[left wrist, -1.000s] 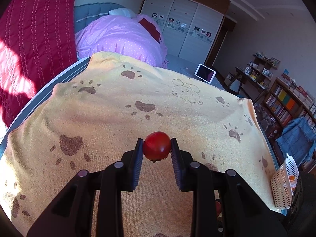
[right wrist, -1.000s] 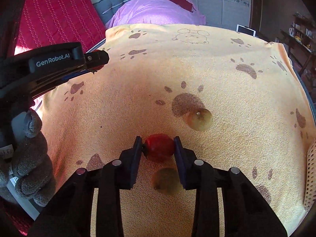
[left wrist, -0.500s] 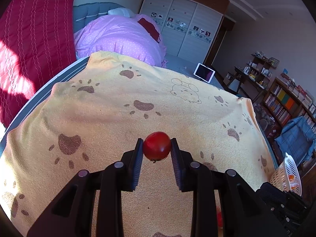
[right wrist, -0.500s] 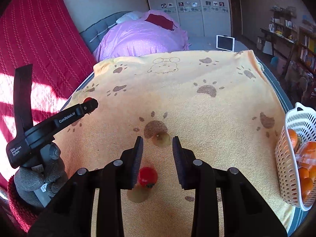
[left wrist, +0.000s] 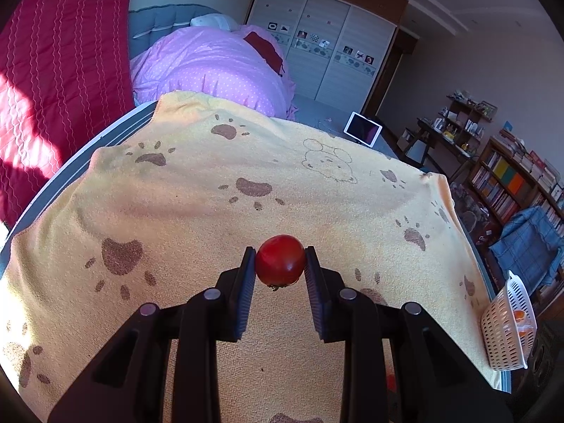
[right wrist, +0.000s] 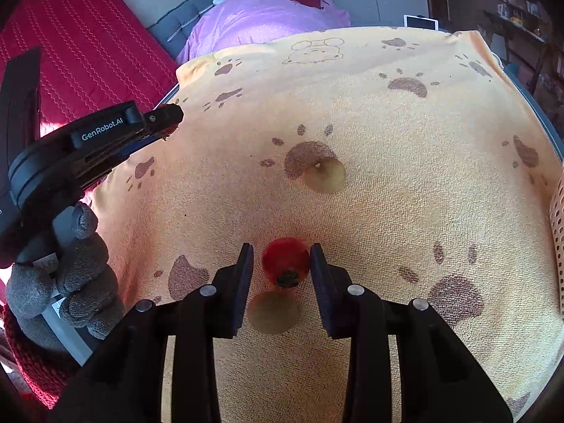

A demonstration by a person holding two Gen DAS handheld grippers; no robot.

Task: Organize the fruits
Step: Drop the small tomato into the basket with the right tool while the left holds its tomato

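My left gripper [left wrist: 280, 260] is shut on a red tomato [left wrist: 280, 259] and holds it above the yellow paw-print towel [left wrist: 218, 218]. It also shows in the right wrist view [right wrist: 165, 120] at the left, held by a grey-gloved hand. My right gripper [right wrist: 281, 259] is open around a second red tomato [right wrist: 285, 260] that lies on the towel [right wrist: 387, 211]; its right pad is close to the tomato, the left pad apart. Two pale yellow-brown fruits lie on the towel: one [right wrist: 325, 175] farther away, one [right wrist: 273, 312] just under the gripper.
A white plastic basket [left wrist: 507, 328] with orange fruit stands at the towel's right edge; its wall shows in the right wrist view [right wrist: 557, 232]. A purple duvet [left wrist: 211, 67] lies beyond the towel. A red quilt [left wrist: 53, 53] is at the left.
My right gripper had let the tomato go and lifted away half a second ago; it has come back down around the tomato on the towel. The left gripper holds its tomato almost still.
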